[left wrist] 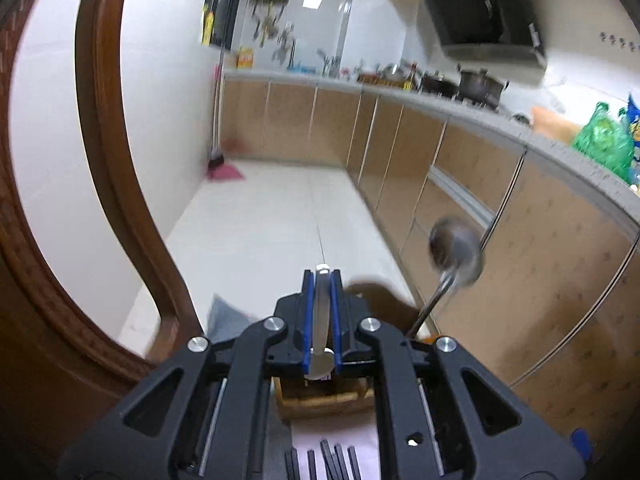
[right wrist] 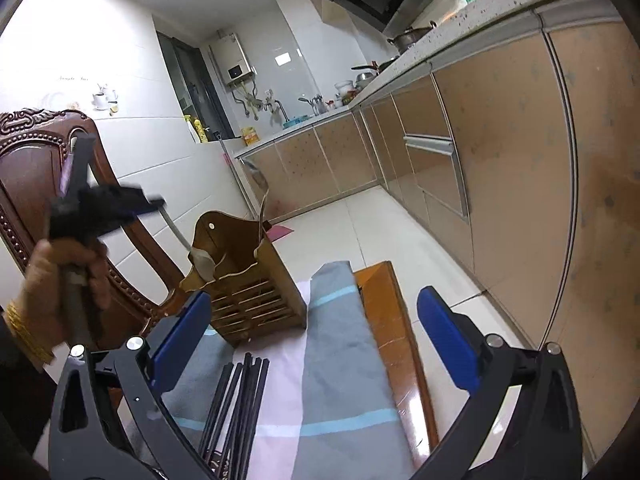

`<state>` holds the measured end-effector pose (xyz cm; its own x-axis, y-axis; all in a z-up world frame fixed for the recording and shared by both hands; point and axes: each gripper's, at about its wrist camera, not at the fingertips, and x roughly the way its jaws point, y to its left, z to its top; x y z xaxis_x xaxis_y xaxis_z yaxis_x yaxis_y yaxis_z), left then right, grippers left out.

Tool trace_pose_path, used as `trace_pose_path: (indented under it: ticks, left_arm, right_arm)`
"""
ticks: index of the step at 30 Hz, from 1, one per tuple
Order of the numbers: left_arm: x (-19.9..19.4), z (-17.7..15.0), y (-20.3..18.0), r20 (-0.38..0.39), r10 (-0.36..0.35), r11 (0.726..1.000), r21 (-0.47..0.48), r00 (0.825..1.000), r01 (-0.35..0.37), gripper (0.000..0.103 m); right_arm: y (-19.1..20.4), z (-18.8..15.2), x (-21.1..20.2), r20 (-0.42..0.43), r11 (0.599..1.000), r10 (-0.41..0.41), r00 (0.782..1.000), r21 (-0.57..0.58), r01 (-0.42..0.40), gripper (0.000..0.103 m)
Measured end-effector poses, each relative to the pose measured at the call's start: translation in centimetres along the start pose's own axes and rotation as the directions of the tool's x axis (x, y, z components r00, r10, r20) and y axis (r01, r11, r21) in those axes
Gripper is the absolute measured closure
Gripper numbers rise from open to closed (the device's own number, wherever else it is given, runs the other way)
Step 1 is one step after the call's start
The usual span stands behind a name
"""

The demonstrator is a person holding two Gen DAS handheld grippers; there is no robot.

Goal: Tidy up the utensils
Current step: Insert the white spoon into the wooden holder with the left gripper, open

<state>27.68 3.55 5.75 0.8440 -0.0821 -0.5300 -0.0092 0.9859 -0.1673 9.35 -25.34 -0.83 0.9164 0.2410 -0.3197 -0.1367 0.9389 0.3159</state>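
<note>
My left gripper [left wrist: 322,280] is shut on a metal spoon's handle [left wrist: 322,320]; it is raised above the brown utensil holder [left wrist: 324,398]. A second metal spoon [left wrist: 454,252] stands up from the holder at the right. In the right wrist view the holder [right wrist: 256,292] stands on the striped cloth [right wrist: 340,360], with the left gripper [right wrist: 100,204] held in a hand above it and the spoon's bowl [right wrist: 204,260] at the holder's opening. Several black chopsticks [right wrist: 236,404] lie on the cloth. My right gripper [right wrist: 316,336] is open and empty above the cloth.
A carved wooden chair [right wrist: 36,168] stands at the left behind the table. The orange table edge [right wrist: 392,320] runs on the right, with kitchen cabinets [right wrist: 500,160] and tiled floor beyond.
</note>
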Motion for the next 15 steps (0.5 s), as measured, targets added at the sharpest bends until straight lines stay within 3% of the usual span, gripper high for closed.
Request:
trace_pose_path:
  ticks: [2, 3, 4, 6, 8, 12, 15]
  left_arm:
    - [0.9, -1.5, 0.4, -0.053, 0.003, 1.000, -0.020, 0.999, -0.004, 0.060]
    - [1.0, -2.3, 0.8, -0.078, 0.022, 0.999, -0.031, 0.997, -0.025, 0.022]
    - [0.3, -3.2, 1.1, -0.074, 0.032, 0.998, -0.045, 0.997, -0.035, 0.017]
    - [-1.5, -4.9, 1.4, -0.066, 0.014, 0.999, -0.049, 0.998, -0.017, 0.015]
    - [-4.4, -7.2, 1.4, -0.072, 0.006, 1.000, -0.019, 0.997, -0.008, 0.015]
    - [-10.6, -11.6, 0.8, -0.038, 0.014, 0.999, 0.053, 0.999, -0.012, 0.005]
    - [-13.7, -14.6, 0.0, -0.045, 0.012, 0.995, 0.103, 0.999, -0.007, 0.004]
  right_arm:
    - [0.3, 0.2, 0.1, 0.004, 1.000, -0.008, 1.000, -0.023, 0.008, 0.003]
    - [0.5, 0.2, 0.2, 0.005, 0.999, -0.009, 1.000, -0.034, 0.009, 0.003]
    - [0.7, 0.3, 0.2, 0.005, 0.999, -0.010, 1.000, -0.043, 0.011, 0.003]
    - [1.2, 0.2, 0.3, 0.002, 0.998, -0.012, 1.000, -0.068, 0.012, 0.003]
    - [1.6, 0.1, 0.6, -0.015, 0.996, -0.012, 1.000, -0.085, 0.011, 0.003]
    - [2.2, -0.2, 1.0, -0.050, 0.994, -0.026, 0.998, -0.109, 0.020, 0.003]
    - [2.6, -0.6, 1.1, -0.063, 0.991, -0.031, 0.998, -0.128, 0.023, 0.003]
